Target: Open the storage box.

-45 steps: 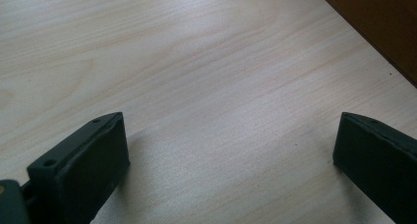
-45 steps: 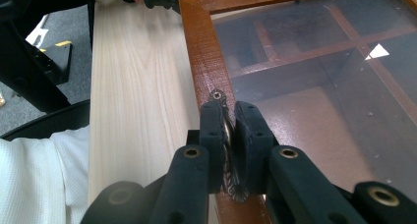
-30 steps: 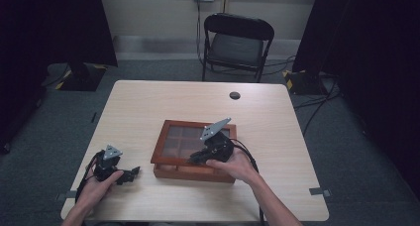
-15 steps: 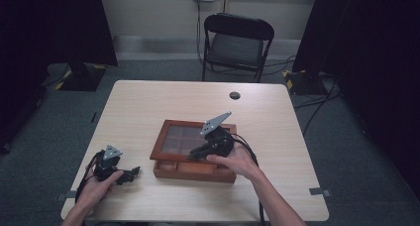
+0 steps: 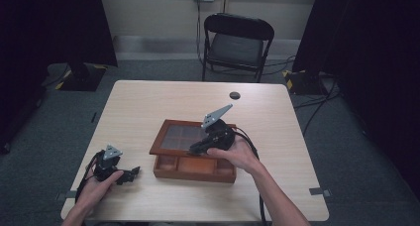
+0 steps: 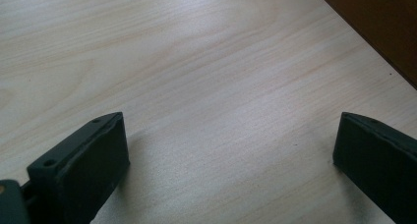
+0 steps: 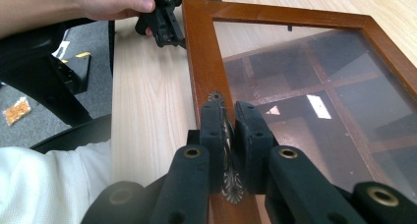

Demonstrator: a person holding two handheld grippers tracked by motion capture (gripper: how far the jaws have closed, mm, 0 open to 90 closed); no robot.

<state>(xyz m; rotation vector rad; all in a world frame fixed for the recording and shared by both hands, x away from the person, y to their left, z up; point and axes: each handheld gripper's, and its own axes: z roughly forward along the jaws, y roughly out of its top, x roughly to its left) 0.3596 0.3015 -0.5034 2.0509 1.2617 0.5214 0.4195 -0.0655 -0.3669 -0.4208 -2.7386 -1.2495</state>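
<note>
One wooden box with one glass lid sat on one table. Two grippers, left and right, were present, plus one black disc and one chair.

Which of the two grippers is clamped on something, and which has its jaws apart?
The right gripper is shut on the box lid's metal handle; the left gripper stands open over bare table.

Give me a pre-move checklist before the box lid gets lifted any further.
1. Right gripper shut on the lid's metal handle: ok.
2. Handle centred between the fingers: ok.
3. Lid raised off the wooden box at the front: ok.
4. Left gripper open, on the table, apart from the box: ok.
5. Box braced against sliding: not ok, nothing holds it.
6. Hinge condition at the back: cannot tell.
</note>
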